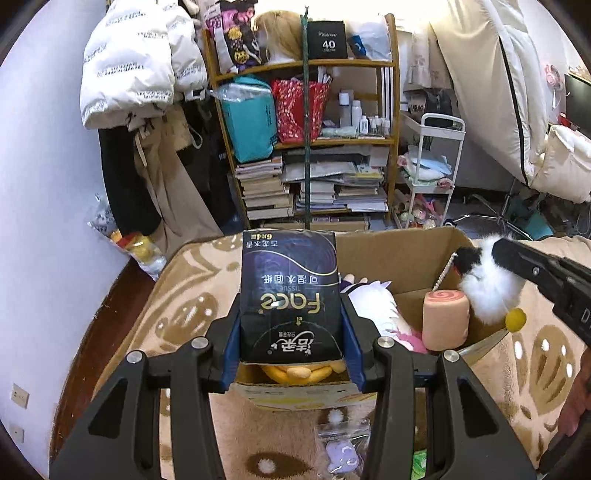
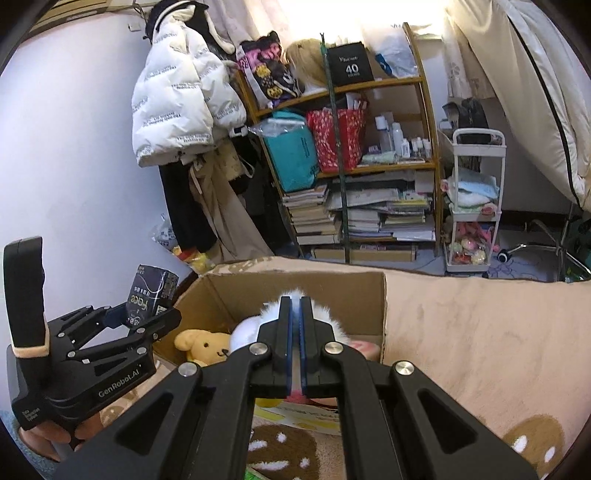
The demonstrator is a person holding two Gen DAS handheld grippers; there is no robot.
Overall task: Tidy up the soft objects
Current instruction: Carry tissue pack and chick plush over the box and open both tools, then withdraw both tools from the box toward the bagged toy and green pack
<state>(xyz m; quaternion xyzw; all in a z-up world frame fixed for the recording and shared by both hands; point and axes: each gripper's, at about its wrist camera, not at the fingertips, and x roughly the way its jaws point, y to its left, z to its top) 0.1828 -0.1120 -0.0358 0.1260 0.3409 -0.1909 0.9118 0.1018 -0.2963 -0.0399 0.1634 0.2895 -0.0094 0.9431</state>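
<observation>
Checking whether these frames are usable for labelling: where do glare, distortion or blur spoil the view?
Left wrist view: the window blows out white, the bookshelf bows from fisheye distortion, the tissue pack stays sharp. Right wrist view: backlight washes out the top, black corners vignette, the cardboard box is readable.

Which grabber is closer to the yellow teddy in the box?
Left. The left gripper, holding the tissue pack, hangs right above the yellow plush. The right gripper, shut on a white fluffy toy, is further along the box.
</observation>
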